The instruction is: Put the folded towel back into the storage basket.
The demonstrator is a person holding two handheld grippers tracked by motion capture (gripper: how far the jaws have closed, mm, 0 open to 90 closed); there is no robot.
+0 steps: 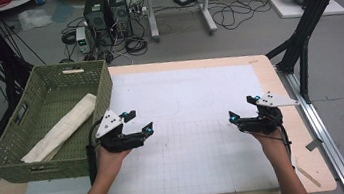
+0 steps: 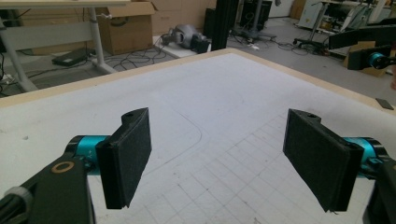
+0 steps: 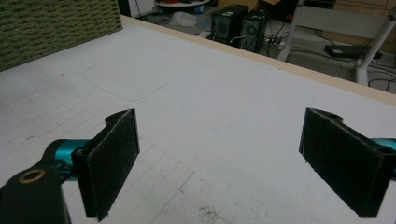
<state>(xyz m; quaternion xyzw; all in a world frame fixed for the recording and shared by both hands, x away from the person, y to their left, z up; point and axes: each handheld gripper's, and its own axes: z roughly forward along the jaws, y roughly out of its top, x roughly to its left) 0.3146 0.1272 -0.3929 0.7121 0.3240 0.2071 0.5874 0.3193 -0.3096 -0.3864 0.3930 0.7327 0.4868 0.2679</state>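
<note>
Because the rolled cream cloth (image 1: 60,128) already lay inside the green woven basket (image 1: 15,163) at the table's left edge, slanting from the near left corner up toward the far right wall, neither tool had anything to hold. The roll looked settled there, resting along the basket floor with its upper end against the side.

Just right of the basket, the left gripper (image 1: 139,122) hovered over the white gridded mat (image 1: 202,153), its jaws spread wide and empty; in the left gripper view its black pads (image 2: 128,156) stood far apart with only bare mat between them. The person's left hand (image 1: 112,158) cupped it from below, forearm angling in from the bottom, the tool pointed toward the table's middle.

Farther right, well apart, the right gripper (image 1: 243,110) mirrored that pose, jaws equally wide and holding nothing, as the right gripper view confirmed with open mat between its pads (image 3: 109,163). The right hand (image 1: 269,139) held it level and aimed inward. Both tools probably sat in a neutral, ready stance, judging by their symmetry and distance from the cloth.
</note>
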